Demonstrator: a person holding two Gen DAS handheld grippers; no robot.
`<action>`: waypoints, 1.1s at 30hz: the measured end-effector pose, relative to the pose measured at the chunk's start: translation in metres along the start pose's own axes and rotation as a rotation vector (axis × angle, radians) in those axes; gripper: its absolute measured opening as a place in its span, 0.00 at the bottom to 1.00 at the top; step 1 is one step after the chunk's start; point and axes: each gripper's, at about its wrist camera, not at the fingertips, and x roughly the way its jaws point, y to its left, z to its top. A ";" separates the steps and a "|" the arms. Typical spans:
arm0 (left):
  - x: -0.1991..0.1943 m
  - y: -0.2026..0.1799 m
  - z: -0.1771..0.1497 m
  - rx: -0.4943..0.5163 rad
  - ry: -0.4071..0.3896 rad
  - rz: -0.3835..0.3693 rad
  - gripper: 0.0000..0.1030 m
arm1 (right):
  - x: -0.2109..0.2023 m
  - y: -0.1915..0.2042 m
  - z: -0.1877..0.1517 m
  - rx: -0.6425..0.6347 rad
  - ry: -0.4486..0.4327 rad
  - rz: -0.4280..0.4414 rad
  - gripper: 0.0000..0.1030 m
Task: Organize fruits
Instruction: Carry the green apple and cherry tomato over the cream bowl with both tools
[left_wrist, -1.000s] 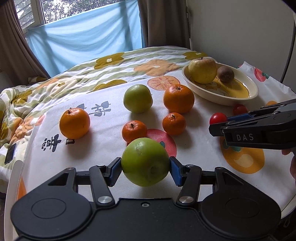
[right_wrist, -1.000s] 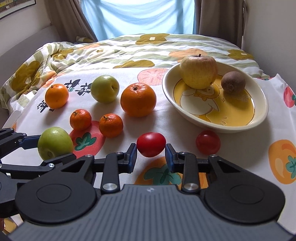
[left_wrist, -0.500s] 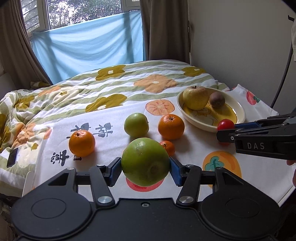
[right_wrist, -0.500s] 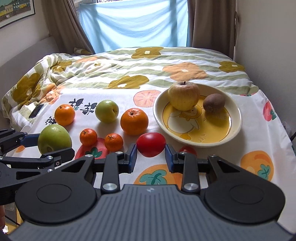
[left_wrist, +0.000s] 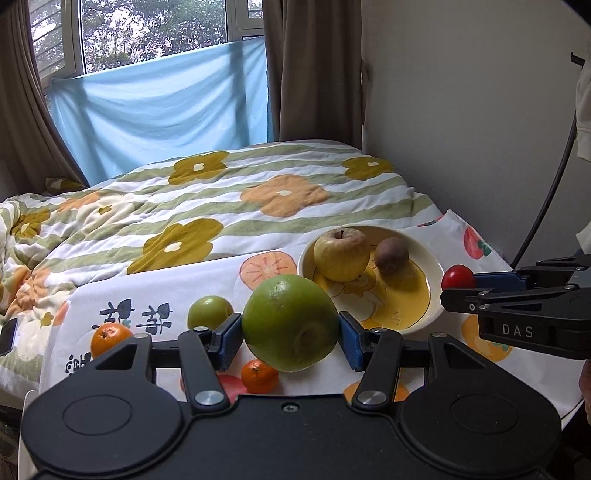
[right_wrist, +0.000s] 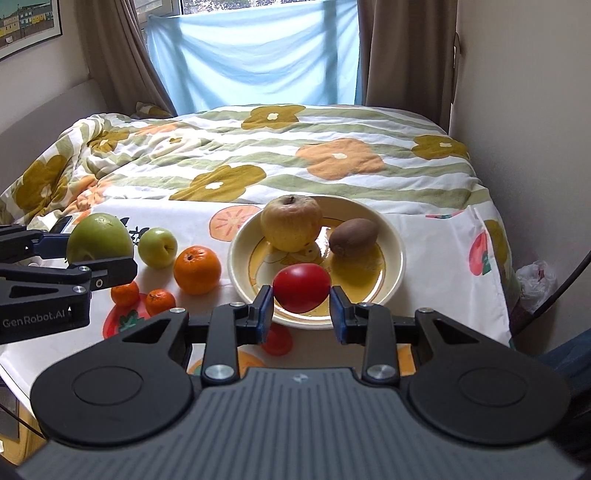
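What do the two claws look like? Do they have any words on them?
Both claws are black, with round discs on a wide body, silver screws and blue pads on the fingers. The left claw says "GenRobot.AI" in grey on its side. The right claw says "DAS" on its side.

Setting, as I see it through both wrist cameras: a home bedroom. Bed with flowered quilt (right_wrist: 295, 155); window (left_wrist: 147, 33) with brown curtains (right_wrist: 402, 55) and a blue sheet (right_wrist: 255, 55) hung across it; framed picture (right_wrist: 26, 26) on the wall; fruit-print cloth (right_wrist: 436, 251) spread on the bed's near end, carrying a bowl (right_wrist: 391, 236) and loose fruit.
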 end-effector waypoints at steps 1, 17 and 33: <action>0.005 -0.005 0.003 -0.004 0.005 -0.001 0.57 | 0.002 -0.006 0.002 -0.004 0.004 0.001 0.46; 0.116 -0.066 0.030 -0.027 0.159 0.024 0.57 | 0.078 -0.092 0.023 -0.076 0.086 0.081 0.46; 0.147 -0.089 0.027 0.038 0.207 0.060 0.90 | 0.108 -0.109 0.030 -0.128 0.122 0.149 0.46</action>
